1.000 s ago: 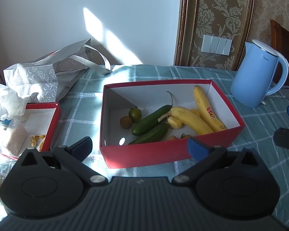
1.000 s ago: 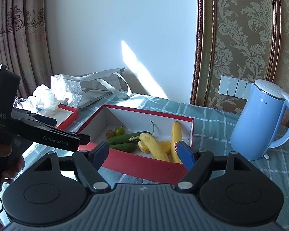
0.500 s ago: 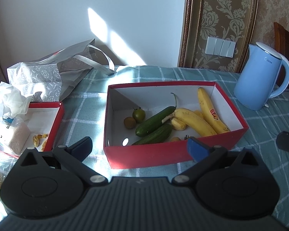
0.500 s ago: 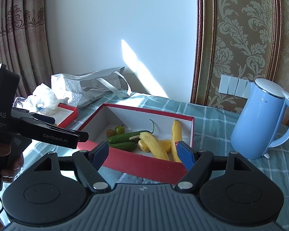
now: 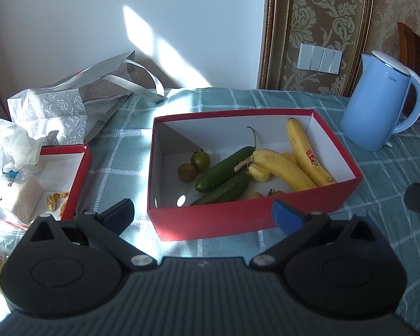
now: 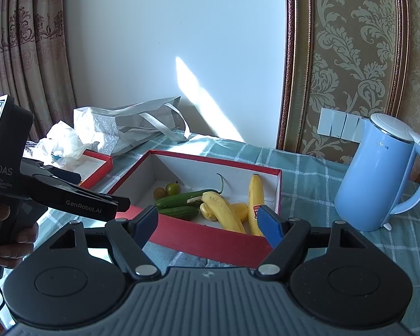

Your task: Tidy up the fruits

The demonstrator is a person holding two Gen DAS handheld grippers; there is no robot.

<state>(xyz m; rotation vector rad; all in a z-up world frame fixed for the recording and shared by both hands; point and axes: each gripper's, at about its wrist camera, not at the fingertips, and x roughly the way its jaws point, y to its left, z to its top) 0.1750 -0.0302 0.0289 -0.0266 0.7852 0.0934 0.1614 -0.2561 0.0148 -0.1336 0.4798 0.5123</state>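
From the far left of my left wrist view: crumpled tissue paper [image 5: 11,145] and a small red tray [image 5: 67,173] holding a packet and yellow scraps, a grey gift bag [image 5: 78,103] behind them. Then the red box [image 5: 238,218] on the checked tablecloth [image 5: 120,151], with the fruit and vegetables all lying inside it: two small round fruits [image 5: 194,165] at its left, two cucumbers [image 5: 224,176] in the middle, the bananas [image 5: 299,159] toward its right wall. A blue kettle [image 5: 378,112] stands well apart on the right.

My left gripper [image 5: 201,215] hangs just short of the box's near wall, fingers spread wide, holding nothing. My right gripper [image 6: 207,222] is likewise wide open and empty, facing the box's near corner.

Which step this is I cannot settle: produce gathered in one box fits sorting that is finished as well as a mixed pile waiting to be separated. Any reach into the box would call for clearing the near wall and coming down from above.

Only the right wrist view shows the hand [image 6: 16,240] gripping the left tool, and the curtain [image 6: 28,56]. Only the left view shows the tray's contents and small yellow pieces by the box's near wall.
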